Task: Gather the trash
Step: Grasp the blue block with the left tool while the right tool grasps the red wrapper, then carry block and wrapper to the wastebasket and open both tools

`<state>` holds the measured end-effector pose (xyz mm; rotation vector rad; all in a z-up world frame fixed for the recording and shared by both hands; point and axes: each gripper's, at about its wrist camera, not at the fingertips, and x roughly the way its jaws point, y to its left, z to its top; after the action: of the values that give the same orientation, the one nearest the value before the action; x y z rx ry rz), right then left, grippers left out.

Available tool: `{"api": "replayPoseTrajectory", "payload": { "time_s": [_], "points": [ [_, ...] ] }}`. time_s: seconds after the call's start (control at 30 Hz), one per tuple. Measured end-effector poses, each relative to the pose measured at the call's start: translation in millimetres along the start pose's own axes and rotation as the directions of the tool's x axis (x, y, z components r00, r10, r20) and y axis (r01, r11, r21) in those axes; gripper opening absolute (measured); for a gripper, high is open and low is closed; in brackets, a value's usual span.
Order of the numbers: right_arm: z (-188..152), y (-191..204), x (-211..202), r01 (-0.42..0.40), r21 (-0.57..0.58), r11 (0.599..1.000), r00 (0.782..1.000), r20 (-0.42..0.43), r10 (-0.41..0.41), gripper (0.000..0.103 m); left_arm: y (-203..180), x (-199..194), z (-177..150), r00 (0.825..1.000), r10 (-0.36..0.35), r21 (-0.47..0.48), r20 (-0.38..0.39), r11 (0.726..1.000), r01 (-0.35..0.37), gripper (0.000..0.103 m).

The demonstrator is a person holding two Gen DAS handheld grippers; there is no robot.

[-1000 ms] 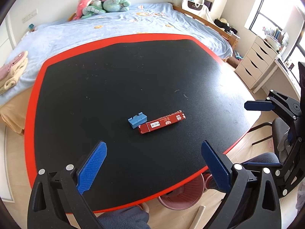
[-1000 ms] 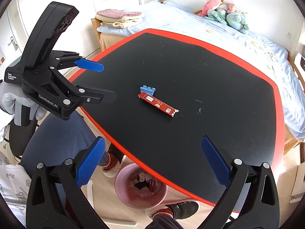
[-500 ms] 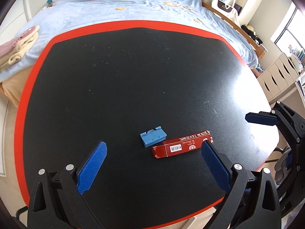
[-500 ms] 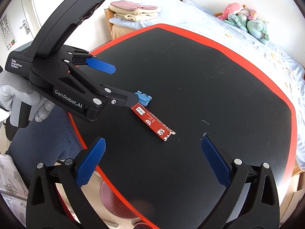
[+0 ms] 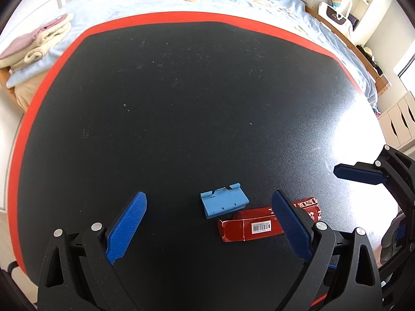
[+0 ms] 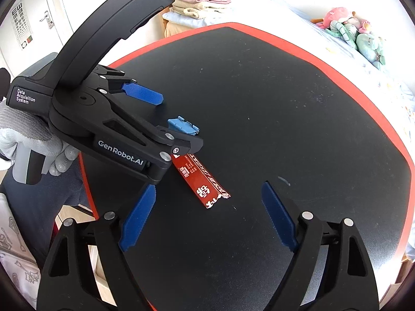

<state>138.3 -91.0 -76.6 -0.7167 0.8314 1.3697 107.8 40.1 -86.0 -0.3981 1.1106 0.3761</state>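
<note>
Both tongs narrowing but empty: left tongs (image 5: 208, 229) straddle the blue scrap (image 5: 223, 203), right tongs (image 6: 207, 216) frame the red wrapper (image 6: 201, 181) on the tabletop (image 5: 181, 103). Touching pieces risk dragging together.

A home bedroom. Beyond the far edge of the black, red-rimmed table (image 5: 181, 98) lies a bed (image 5: 160, 0) with a light blue cover, plush toys (image 6: 358, 31) at its head and folded towels (image 5: 33, 44) at its left end. A white chest of drawers (image 5: 399, 124) stands to the right, an eye chart (image 6: 22, 26) hangs by a door.
</note>
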Motion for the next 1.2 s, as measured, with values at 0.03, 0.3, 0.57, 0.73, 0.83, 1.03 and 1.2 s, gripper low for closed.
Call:
{"api": "replayPoseTrajectory", "payload": {
  "time_s": [0.03,0.3,0.57,0.73,0.83,1.03,1.2],
  "points": [
    [0.5,0.2,1.6,-0.003,-0.007,1.000,1.000,0.002,0.003,0.080,-0.8,-0.7,-0.2,1.000,0.012,0.000,0.006,1.000,-0.012,0.085],
    [-3.5,16.8,10.8,-0.021,-0.032,0.999,1.000,-0.004,0.021,0.066,1.3,-5.6,-5.7,0.998,0.058,0.037,0.016,0.998,-0.058,0.067],
    [1.5,21.0,18.3,-0.032,-0.052,0.998,0.999,-0.015,0.031,0.056,9.4,-7.6,-0.4,0.998,0.062,0.050,0.013,0.997,-0.062,0.034],
    [3.8,23.0,23.9,-0.025,-0.063,0.998,0.999,-0.035,0.023,0.045,12.3,-6.7,1.0,1.000,0.028,0.069,0.013,0.997,-0.029,0.034],
    [6.0,21.2,24.5,-0.018,-0.056,0.998,0.999,-0.032,0.016,0.036,13.6,-7.6,-0.8,1.000,0.014,0.078,0.015,0.997,-0.015,0.034],
    [3.4,22.0,23.0,-0.007,-0.047,0.999,0.999,-0.034,0.006,0.018,17.1,-9.5,-3.0,1.000,-0.001,0.093,0.018,0.996,0.000,0.034],
    [-0.6,24.0,17.7,0.011,-0.011,1.000,1.000,-0.027,-0.011,0.014,18.8,-15.4,-6.9,1.000,-0.014,0.109,0.025,0.994,0.012,0.034]
  ]
}}
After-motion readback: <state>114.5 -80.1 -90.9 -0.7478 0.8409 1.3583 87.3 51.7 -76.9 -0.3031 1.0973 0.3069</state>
